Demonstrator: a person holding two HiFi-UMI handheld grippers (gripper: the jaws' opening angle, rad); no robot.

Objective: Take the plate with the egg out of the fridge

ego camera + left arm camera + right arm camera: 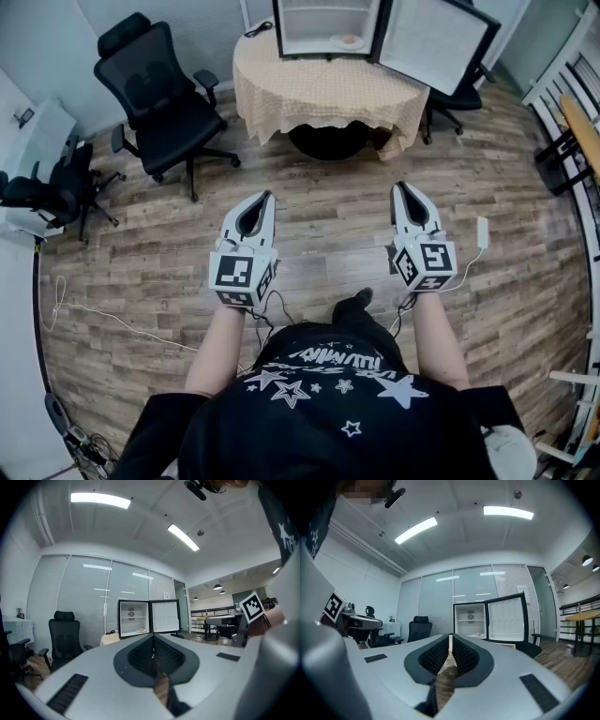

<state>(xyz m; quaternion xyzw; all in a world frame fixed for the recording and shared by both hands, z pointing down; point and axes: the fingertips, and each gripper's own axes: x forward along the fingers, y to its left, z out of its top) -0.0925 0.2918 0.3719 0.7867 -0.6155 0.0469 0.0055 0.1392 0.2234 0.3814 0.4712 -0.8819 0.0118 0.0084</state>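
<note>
A small fridge (pixel 323 26) stands open on a round table with a beige cloth (pixel 328 94), its door (pixel 433 42) swung out to the right. On its lower shelf lies a white plate with an egg (pixel 349 41), also seen as the plate (pixel 142 630) in the left gripper view and the plate (pixel 478 634) in the right gripper view. My left gripper (pixel 265 195) and right gripper (pixel 403 186) are held level side by side over the wooden floor, well short of the table. Both point at the fridge. The jaws of the left gripper (pixel 153 637) and of the right gripper (pixel 450 636) are shut on nothing.
A black office chair (pixel 159 94) stands left of the table, another chair (pixel 37 192) at the far left, and a third (pixel 450 98) behind the fridge door. A white adapter with its cable (pixel 483 232) lies on the floor to the right. A rack (pixel 572 141) lines the right wall.
</note>
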